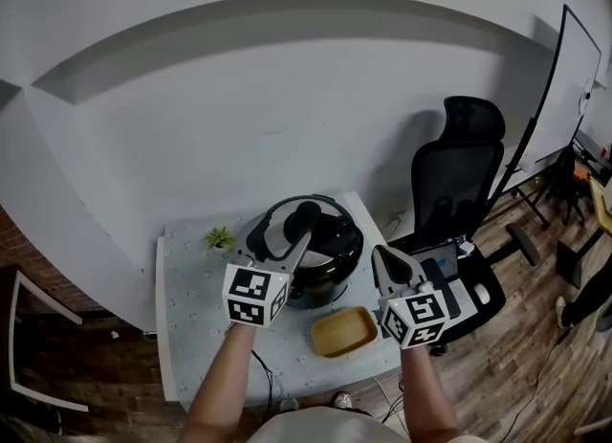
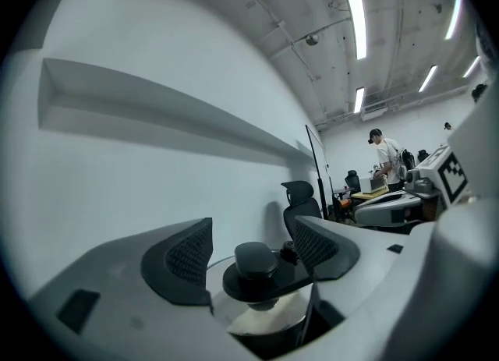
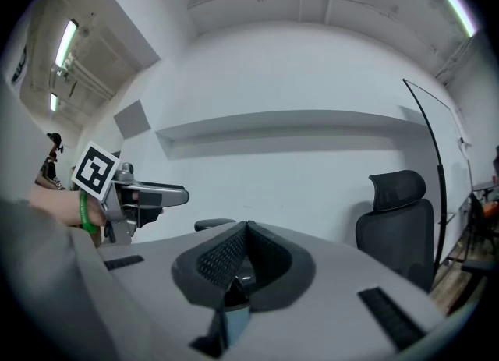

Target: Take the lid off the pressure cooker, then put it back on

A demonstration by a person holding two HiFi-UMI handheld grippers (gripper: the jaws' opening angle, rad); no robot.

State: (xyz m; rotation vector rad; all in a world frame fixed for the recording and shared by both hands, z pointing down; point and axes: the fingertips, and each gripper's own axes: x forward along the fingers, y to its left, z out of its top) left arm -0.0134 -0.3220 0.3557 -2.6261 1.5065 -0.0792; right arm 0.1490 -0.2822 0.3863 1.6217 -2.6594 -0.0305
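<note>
A black pressure cooker (image 1: 330, 269) stands on the pale blue table (image 1: 191, 307), and its steel lid (image 1: 277, 232) with a black knob (image 1: 306, 213) lies on top. My left gripper (image 1: 301, 240) is level at the knob. In the left gripper view the knob (image 2: 256, 260) sits between the two ribbed pads (image 2: 191, 254), which stand apart from it, so the left gripper (image 2: 251, 231) is open. My right gripper (image 1: 379, 254) hovers just right of the cooker. Its jaws meet at the tips in the right gripper view, so the right gripper (image 3: 245, 228) is shut and holds nothing.
A wooden tray (image 1: 342, 331) lies at the table's front edge beside the cooker. A small green plant (image 1: 219, 237) stands at the back left. A black office chair (image 1: 459, 192) is right of the table, against the white wall. A person (image 2: 384, 153) stands far off.
</note>
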